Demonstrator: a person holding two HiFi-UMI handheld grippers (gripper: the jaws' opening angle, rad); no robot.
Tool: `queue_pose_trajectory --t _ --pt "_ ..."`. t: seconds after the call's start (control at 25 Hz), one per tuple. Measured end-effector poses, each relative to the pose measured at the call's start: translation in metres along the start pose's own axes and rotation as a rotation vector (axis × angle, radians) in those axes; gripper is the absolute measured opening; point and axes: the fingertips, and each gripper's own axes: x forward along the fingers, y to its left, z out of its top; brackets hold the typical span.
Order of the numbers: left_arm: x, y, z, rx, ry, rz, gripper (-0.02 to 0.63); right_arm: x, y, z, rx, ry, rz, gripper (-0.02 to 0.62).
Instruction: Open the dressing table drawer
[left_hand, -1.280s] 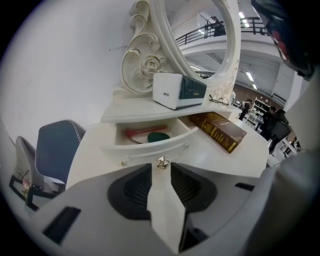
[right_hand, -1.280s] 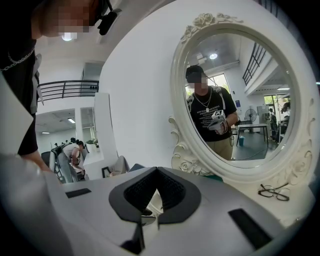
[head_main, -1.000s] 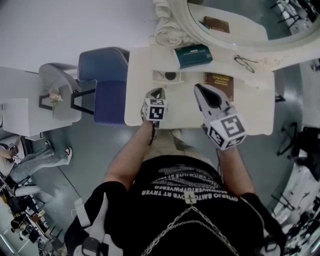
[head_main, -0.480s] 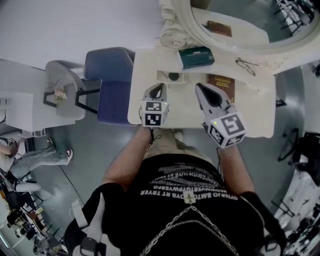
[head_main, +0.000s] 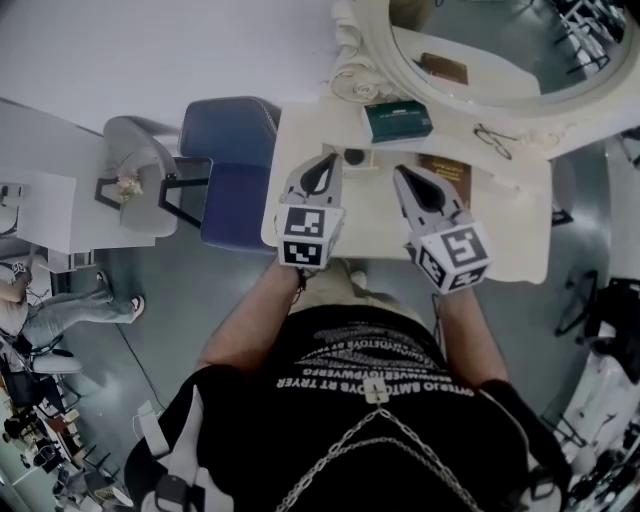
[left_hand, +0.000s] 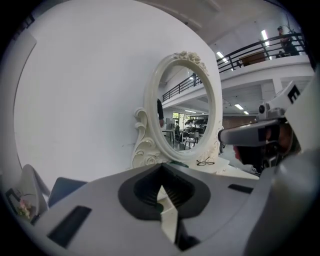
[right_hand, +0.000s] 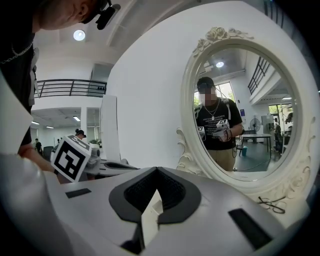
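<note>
Below and behind the left hand-held gripper (head_main: 327, 162) and right hand-held gripper (head_main: 402, 175), jaws closed together on nothing, the drawer was judged hidden under the table (head_main: 510, 240) front.

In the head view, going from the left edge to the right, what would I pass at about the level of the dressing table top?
grey chair → blue chair → left gripper → green box → glasses
</note>
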Motion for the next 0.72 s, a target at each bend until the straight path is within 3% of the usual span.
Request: queue_pose_trajectory --t 0.32,0.72 --pt "-0.035 -0.01 0.053 0.095 -0.105 0.0 0.003 -0.008 0.006 0.01 -0.037 -0.024 -0.009 0.002" --pt "-0.058 -0.004 0.058 0.115 -0.081 -0.017 0.005 -0.019 0.015 0.02 -0.011 -0.031 -0.05 0.002"
